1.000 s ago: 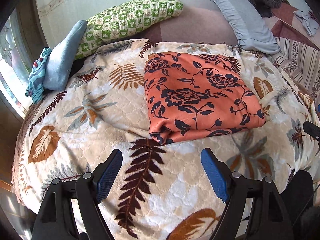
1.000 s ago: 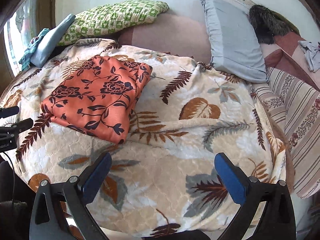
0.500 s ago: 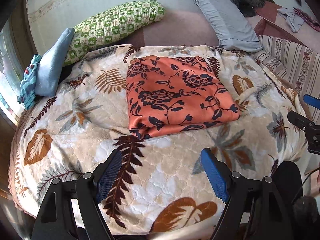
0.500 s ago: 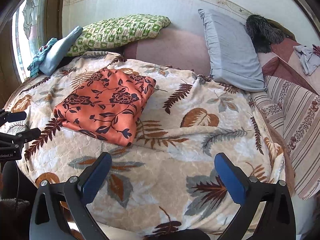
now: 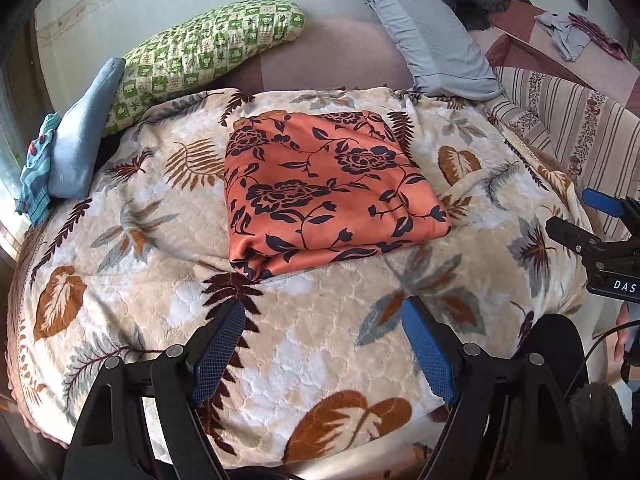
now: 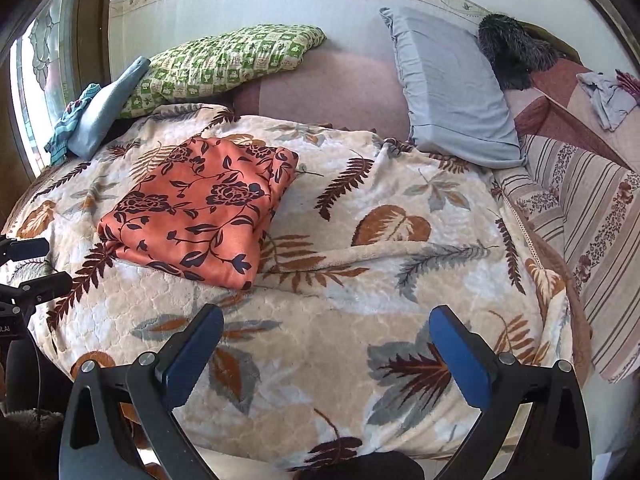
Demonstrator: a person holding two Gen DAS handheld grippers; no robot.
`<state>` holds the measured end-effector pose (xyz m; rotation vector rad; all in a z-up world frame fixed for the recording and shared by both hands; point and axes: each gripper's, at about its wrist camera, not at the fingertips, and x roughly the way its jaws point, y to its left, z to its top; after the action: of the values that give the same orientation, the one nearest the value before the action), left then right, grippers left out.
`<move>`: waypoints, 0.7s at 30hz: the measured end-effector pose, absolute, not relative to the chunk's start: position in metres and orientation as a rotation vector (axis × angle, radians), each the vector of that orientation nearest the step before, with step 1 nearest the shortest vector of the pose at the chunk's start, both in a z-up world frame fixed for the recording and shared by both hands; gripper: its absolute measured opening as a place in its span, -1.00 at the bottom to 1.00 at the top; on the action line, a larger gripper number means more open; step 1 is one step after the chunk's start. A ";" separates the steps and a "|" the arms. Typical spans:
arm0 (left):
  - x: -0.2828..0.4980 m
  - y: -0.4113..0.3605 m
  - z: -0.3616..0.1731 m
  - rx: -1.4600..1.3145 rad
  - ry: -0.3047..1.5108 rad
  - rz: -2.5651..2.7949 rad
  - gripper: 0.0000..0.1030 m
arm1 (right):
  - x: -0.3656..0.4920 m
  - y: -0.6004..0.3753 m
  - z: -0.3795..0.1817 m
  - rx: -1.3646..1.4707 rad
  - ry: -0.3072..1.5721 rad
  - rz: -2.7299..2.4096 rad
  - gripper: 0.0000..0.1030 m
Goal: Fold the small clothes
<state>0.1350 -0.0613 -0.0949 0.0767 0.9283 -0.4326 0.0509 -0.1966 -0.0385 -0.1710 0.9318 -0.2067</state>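
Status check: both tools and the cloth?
Left tool open, empty. Right tool open, empty. Orange floral cloth folded on leaf-print blanket. Nothing blocking.

blanket (image 5: pixel 328 344) cut off below, garment's (image 5: pixel 320 188) underside hidden

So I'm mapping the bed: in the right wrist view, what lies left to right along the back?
Blue cloth → green pillow → grey pillow → dark furry thing
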 end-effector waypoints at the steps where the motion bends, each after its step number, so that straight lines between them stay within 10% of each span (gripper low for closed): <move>1: 0.134 -0.062 -0.094 0.079 0.922 -0.434 0.55 | 0.051 -0.196 -0.038 -0.175 0.930 -0.207 0.99; 21: 0.113 -0.068 -0.075 0.096 0.749 -0.081 0.54 | 0.053 -0.193 -0.033 -0.176 0.917 -0.212 0.99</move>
<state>0.1125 -0.0677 -0.0749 0.0964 0.7490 -0.0810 0.0526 -0.1931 -0.0334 -0.1761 0.9172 -0.2121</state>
